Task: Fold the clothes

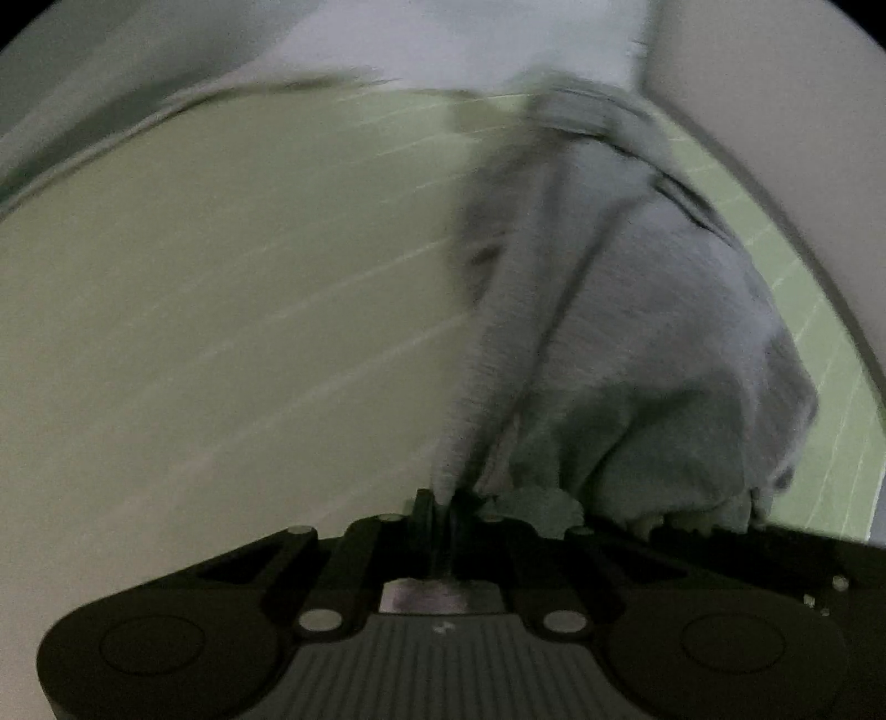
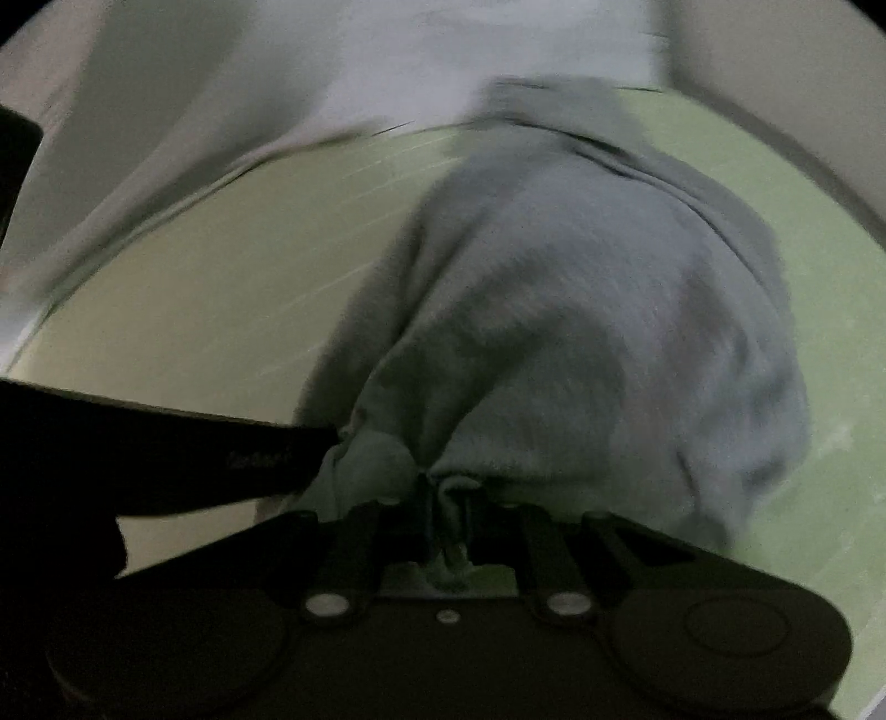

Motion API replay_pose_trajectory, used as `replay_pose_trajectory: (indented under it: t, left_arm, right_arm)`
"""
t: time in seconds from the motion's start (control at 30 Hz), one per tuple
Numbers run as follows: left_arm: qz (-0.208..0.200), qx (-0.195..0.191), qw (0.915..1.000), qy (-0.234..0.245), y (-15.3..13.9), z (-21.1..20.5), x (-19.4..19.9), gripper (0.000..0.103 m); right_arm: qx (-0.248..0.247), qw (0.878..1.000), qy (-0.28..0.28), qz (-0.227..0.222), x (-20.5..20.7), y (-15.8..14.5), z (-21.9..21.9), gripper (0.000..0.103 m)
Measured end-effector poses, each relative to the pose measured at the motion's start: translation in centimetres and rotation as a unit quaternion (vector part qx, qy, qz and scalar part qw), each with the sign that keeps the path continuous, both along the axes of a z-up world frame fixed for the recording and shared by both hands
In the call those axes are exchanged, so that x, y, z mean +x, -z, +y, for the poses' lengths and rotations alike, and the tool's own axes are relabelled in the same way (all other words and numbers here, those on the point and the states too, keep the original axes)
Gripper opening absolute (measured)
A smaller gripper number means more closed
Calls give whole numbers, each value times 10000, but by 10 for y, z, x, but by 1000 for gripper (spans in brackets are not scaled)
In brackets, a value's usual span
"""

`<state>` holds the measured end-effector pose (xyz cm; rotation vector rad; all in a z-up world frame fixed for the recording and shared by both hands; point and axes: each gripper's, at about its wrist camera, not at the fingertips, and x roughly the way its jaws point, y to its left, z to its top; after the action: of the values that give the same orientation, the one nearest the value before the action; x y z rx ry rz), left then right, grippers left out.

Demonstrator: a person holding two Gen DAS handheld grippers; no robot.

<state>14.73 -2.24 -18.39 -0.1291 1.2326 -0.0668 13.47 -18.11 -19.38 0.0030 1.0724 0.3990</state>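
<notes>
A grey garment (image 1: 626, 310) hangs bunched over a pale green gridded mat (image 1: 221, 288). My left gripper (image 1: 440, 501) is shut on a pinched edge of the cloth, which stretches away from the fingers toward the far side. In the right wrist view the same grey garment (image 2: 559, 310) spreads wide ahead, and my right gripper (image 2: 446, 498) is shut on a gathered fold of it. The left gripper's black body (image 2: 166, 459) enters from the left of that view, touching the cloth close to my right fingers. Both views are blurred by motion.
The green mat (image 2: 183, 310) covers the work surface and ends at a curved edge on the far side. Beyond it lies pale grey-white floor or wall (image 1: 443, 39). A dark object (image 2: 14, 160) shows at the left edge of the right wrist view.
</notes>
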Motion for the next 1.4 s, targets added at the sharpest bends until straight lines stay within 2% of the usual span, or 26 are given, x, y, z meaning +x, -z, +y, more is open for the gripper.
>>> replay_pose_trajectory:
  t: [0.17, 0.33, 0.5, 0.57, 0.67, 0.7, 0.8, 0.87, 0.93, 0.97, 1.0, 1.07, 1.17, 1.2, 1.23, 1.27, 1.4]
  left_arm:
    - [76, 92, 9977, -668, -3, 71, -72, 5]
    - [143, 197, 9903, -1366, -7, 140, -141, 6]
    - [226, 375, 9753, -2165, -11, 193, -185, 6]
    - [262, 308, 9672, -2506, -16, 208, -199, 6]
    - [257, 148, 9570, -2886, -17, 219, -211, 6]
    - [253, 116, 9544, -2972, -17, 222, -215, 6]
    - [267, 106, 9475, -3184, -12, 217, -218, 8]
    - [288, 145, 9435, -3298, -11, 209, -216, 11]
    - [311, 202, 9397, -3398, -14, 200, -211, 11]
    - [294, 222, 9382, -3441, -18, 199, -209, 13]
    - [252, 269, 9366, -3484, -21, 190, -200, 19]
    - [44, 395, 9350, -3523, -44, 185, -211, 30]
    - [-315, 560, 9336, -3526, -73, 174, -216, 48]
    - [-440, 591, 9338, -3500, -81, 166, -213, 57]
    - [-573, 596, 9353, -3439, -91, 156, -209, 60]
    - [-687, 552, 9392, -3317, -98, 147, -204, 66]
    - [-1006, 342, 9539, -2806, -117, 120, -186, 69]
  right_arm:
    - [-106, 9955, -941, -98, -45, -2, 71, 11]
    - [46, 9851, -1722, -30, -90, -2, 139, 11]
    - [376, 9698, -2392, 273, -125, -9, 176, 13]
    - [518, 9625, -2633, 394, -134, -13, 184, 16]
    - [760, 9556, -2808, 476, -129, -25, 170, 31]
    - [851, 9556, -2785, 440, -125, -31, 160, 36]
    - [1117, 9611, -2510, 295, -105, -49, 120, 40]
    - [1313, 9685, -2104, 216, -90, -60, 95, 47]
    - [1457, 9768, -1566, 101, -77, -69, 72, 60]
    - [1498, 9807, -1254, 39, -68, -71, 57, 61]
    - [1499, 9839, -976, 4, -60, -71, 43, 61]
    - [1434, 9885, -481, -16, -45, -66, 22, 64]
    - [1081, 9940, -45, -131, -33, -57, -1, 77]
    - [947, 9953, 81, -175, -29, -53, -8, 80]
    - [834, 9962, 180, -197, -26, -50, -14, 81]
    - [763, 9966, 232, -188, -25, -47, -20, 83]
    - [625, 9978, 193, -96, -28, -29, -29, 90]
